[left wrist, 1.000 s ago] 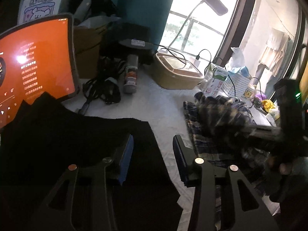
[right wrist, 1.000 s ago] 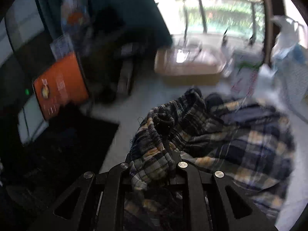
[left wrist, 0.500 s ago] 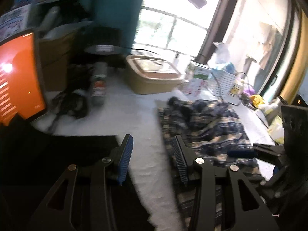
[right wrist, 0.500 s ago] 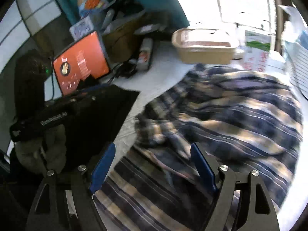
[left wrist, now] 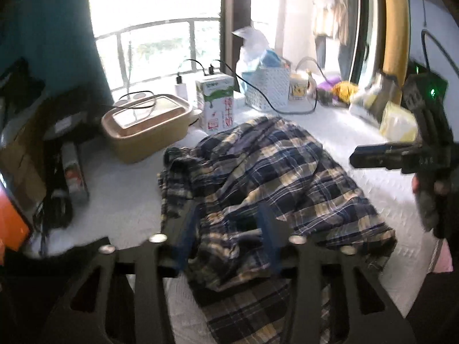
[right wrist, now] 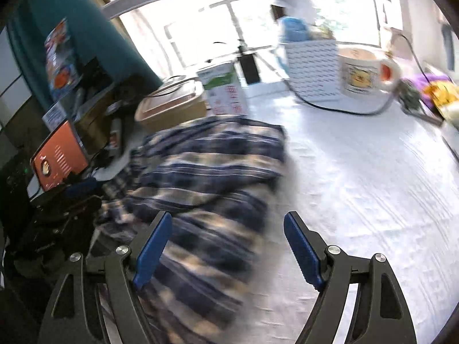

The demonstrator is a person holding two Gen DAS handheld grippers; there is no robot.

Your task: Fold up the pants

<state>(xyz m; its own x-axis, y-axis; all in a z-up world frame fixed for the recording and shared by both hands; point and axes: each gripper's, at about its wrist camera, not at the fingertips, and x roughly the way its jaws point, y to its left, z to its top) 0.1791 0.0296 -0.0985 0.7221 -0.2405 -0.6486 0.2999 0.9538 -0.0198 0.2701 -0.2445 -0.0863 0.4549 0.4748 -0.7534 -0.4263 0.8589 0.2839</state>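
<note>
Straddling plaid pants [left wrist: 275, 177], left gripper [left wrist: 229, 238]; right wrist view blurred.

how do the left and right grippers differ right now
The left gripper hangs over the crumpled plaid pants, cloth bunched between its fingers; the right gripper has nothing between its fingers. The right one gapes wider. Both are open with blue pads.

Bright daylight pours through the railed window [left wrist: 160, 54] ahead of me, a teal wall [left wrist: 48, 37] at left, white counter [right wrist: 358, 177] below.
</note>
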